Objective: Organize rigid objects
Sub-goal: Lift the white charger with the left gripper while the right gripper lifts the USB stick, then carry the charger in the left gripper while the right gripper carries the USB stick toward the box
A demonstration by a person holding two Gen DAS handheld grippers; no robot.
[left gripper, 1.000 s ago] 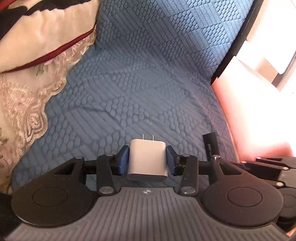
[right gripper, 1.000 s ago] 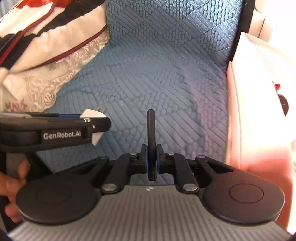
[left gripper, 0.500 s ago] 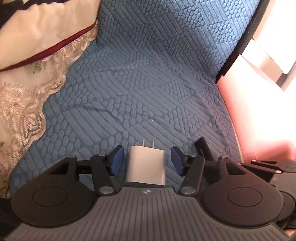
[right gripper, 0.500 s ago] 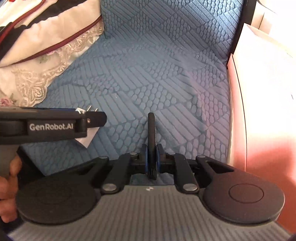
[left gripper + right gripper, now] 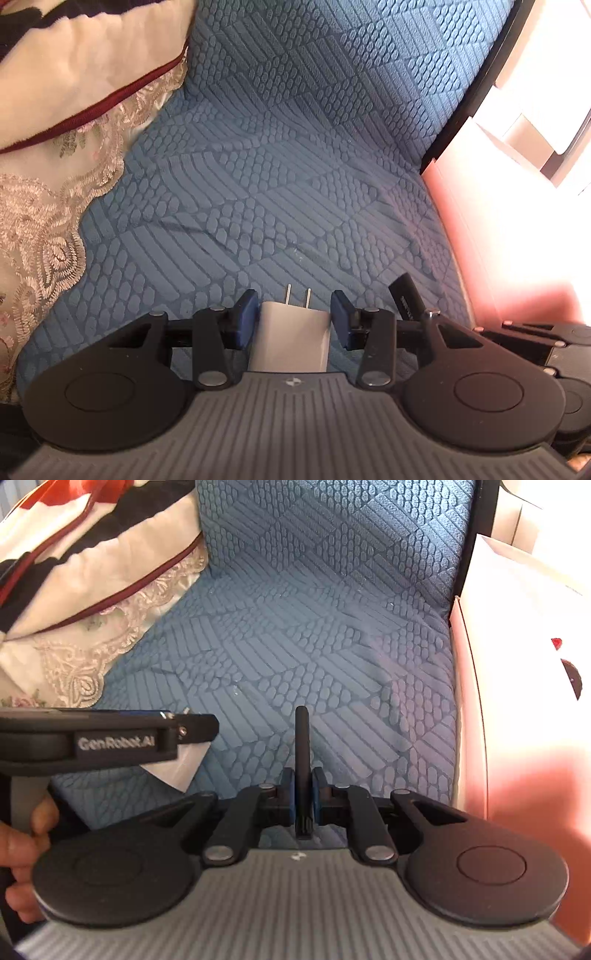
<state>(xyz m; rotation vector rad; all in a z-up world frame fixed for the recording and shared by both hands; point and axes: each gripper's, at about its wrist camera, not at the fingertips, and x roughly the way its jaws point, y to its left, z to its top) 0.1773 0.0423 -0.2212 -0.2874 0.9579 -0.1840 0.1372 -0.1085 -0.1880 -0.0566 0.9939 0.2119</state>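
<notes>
White charger [image 5: 290,338] sits between the closing left hand-held gripper [image 5: 294,319] pads.

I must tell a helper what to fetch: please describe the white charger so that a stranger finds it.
Look at the blue quilted cushion. At its near edge, between the left gripper's closing blue pads, lies the white charger. Only it has two metal prongs.

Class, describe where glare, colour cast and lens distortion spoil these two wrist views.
Left wrist view: the right side is blown out white-pink, and the blue textured cover bows from fisheye. Right wrist view: the same glare on the right, and the other gripper's lettering is blurred.
</notes>
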